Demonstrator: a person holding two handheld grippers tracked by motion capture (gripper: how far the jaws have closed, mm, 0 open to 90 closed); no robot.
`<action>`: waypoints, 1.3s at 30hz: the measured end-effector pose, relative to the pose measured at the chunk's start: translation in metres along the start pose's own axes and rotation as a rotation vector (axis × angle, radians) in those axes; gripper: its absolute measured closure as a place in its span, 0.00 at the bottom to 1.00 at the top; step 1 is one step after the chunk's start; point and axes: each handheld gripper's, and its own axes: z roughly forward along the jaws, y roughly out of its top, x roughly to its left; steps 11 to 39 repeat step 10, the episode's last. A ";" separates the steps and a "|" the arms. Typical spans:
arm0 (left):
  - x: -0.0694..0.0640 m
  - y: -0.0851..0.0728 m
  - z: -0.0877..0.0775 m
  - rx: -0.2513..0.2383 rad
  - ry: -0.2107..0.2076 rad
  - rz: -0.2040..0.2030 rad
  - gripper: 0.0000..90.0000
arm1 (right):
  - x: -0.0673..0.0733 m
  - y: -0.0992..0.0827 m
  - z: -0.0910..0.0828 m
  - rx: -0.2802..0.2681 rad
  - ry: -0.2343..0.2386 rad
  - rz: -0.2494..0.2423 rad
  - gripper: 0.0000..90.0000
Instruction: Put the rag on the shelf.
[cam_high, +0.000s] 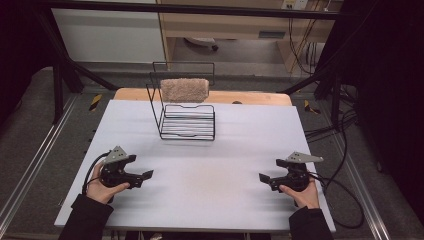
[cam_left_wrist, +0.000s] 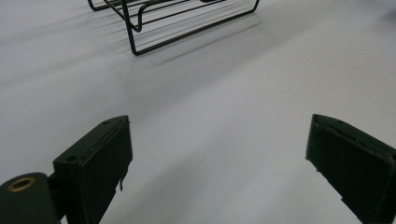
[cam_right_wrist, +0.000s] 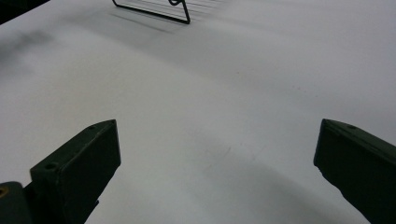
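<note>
A black wire rack (cam_high: 187, 122) stands on the white table (cam_high: 215, 170) at the middle back. A beige fuzzy cloth (cam_high: 185, 90) hangs over the rack's raised back. My left gripper (cam_high: 145, 176) rests low at the front left, held in a hand, pointing right. Its jaws stand wide apart over bare table (cam_left_wrist: 219, 154), with the rack's near corner (cam_left_wrist: 187, 18) farther off. My right gripper (cam_high: 263, 178) sits at the front right, pointing left. It is open too, with nothing between its jaws (cam_right_wrist: 217, 158), and a rack corner (cam_right_wrist: 154, 9) shows far ahead.
A wooden board (cam_high: 250, 97) edges the table at the back. Black frame posts (cam_high: 57, 85) rise at both back sides. Cables (cam_high: 342, 130) lie on the floor at the right. Bare table stretches between the two grippers and the rack.
</note>
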 end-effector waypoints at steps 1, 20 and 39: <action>0.000 -0.001 0.000 0.002 -0.001 0.002 0.08 | -0.001 0.000 -0.001 -0.005 0.000 -0.006 0.01; 0.002 -0.005 -0.001 0.004 0.006 -0.007 0.08 | -0.001 -0.001 -0.004 -0.012 0.005 0.002 0.01; 0.002 -0.005 -0.001 0.004 0.006 -0.007 0.08 | -0.001 -0.001 -0.004 -0.012 0.005 0.002 0.01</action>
